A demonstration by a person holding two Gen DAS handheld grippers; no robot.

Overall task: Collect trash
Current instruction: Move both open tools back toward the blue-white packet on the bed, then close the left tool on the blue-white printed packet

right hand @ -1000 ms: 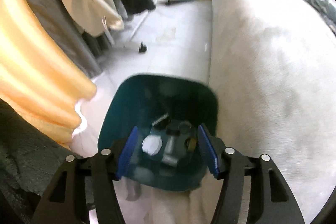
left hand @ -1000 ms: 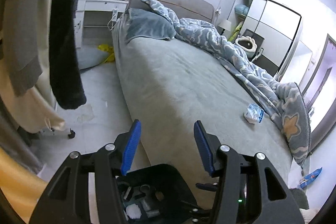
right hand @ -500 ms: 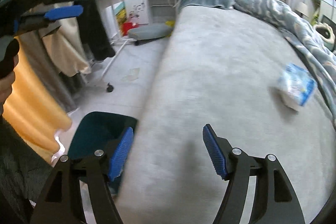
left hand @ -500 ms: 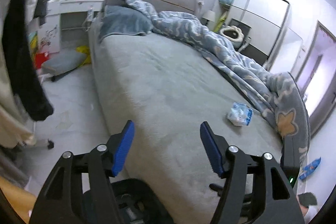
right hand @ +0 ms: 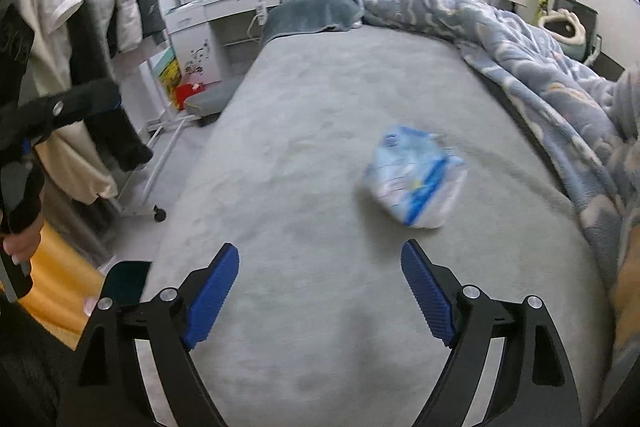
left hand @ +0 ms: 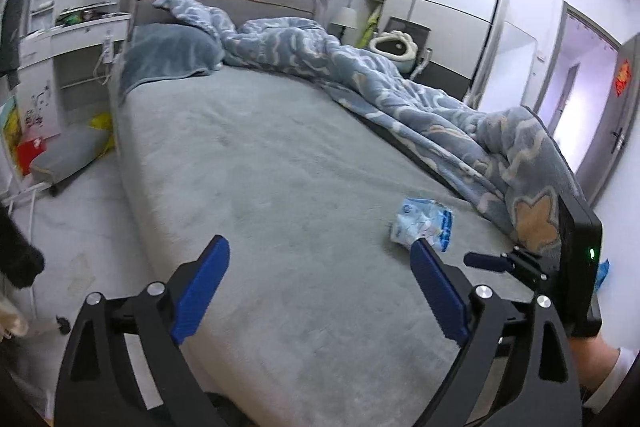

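Both cameras swung up from bin to bed (right hand: 320,187); blue-white wrapper (right hand: 416,183) print unreadable; left gripper (left hand: 320,267), right gripper (right hand: 320,271) spread, empty.

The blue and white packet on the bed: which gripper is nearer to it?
Probably the right gripper: the packet lies just ahead of its open fingers, slightly right. The left gripper, also open, has it beyond its right fingertip.

Even, cool indoor light throughout; edges are bent by fisheye, and the crumpled blue-white plastic wrapper (right hand: 416,183) is motion-smeared.
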